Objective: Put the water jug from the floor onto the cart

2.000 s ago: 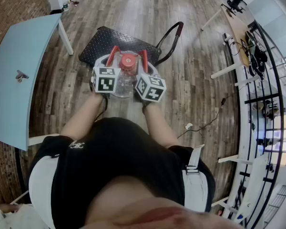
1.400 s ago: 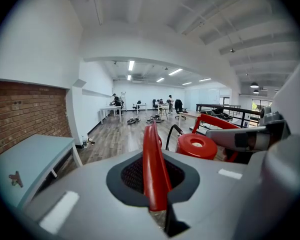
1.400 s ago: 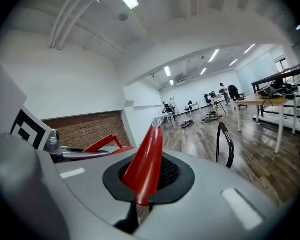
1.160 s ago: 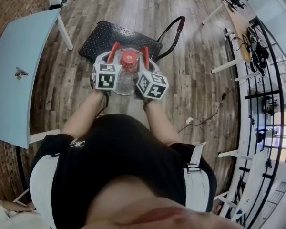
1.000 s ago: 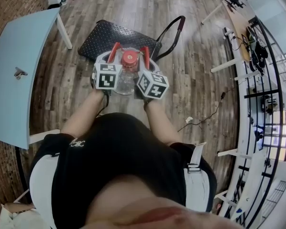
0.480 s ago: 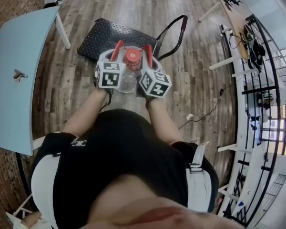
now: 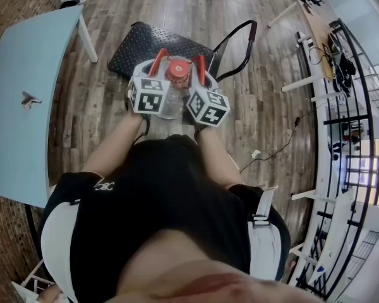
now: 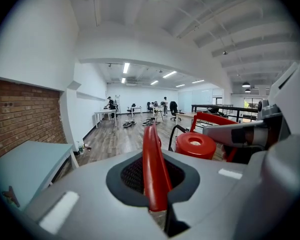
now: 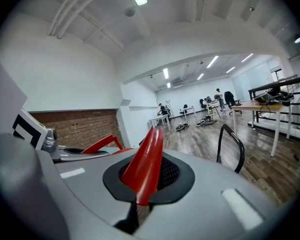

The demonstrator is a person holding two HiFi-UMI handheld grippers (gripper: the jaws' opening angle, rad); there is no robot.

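Observation:
The clear water jug (image 7: 171, 103) with its red cap (image 7: 177, 70) hangs off the floor, squeezed between my two grippers just before the black cart (image 7: 148, 45). My left gripper (image 7: 158, 55) presses on the jug's left side and my right gripper (image 7: 199, 59) on its right side. Each pair of red jaws is closed together with nothing between them. In the left gripper view the shut left gripper (image 8: 150, 132) points past the red cap (image 8: 195, 145). The right gripper (image 9: 156, 132) shows the same shut jaws. The cart's handle (image 7: 239, 45) stands at its right end.
A light blue table (image 7: 19, 87) stands at the left on white legs. Desks (image 7: 312, 33) and a black railing (image 7: 360, 106) line the right side. A white plug and cable (image 7: 255, 154) lie on the wooden floor. People stand far down the room (image 8: 110, 105).
Both grippers and the jug between them have moved forward towards the cart. The jaws of both stay closed.

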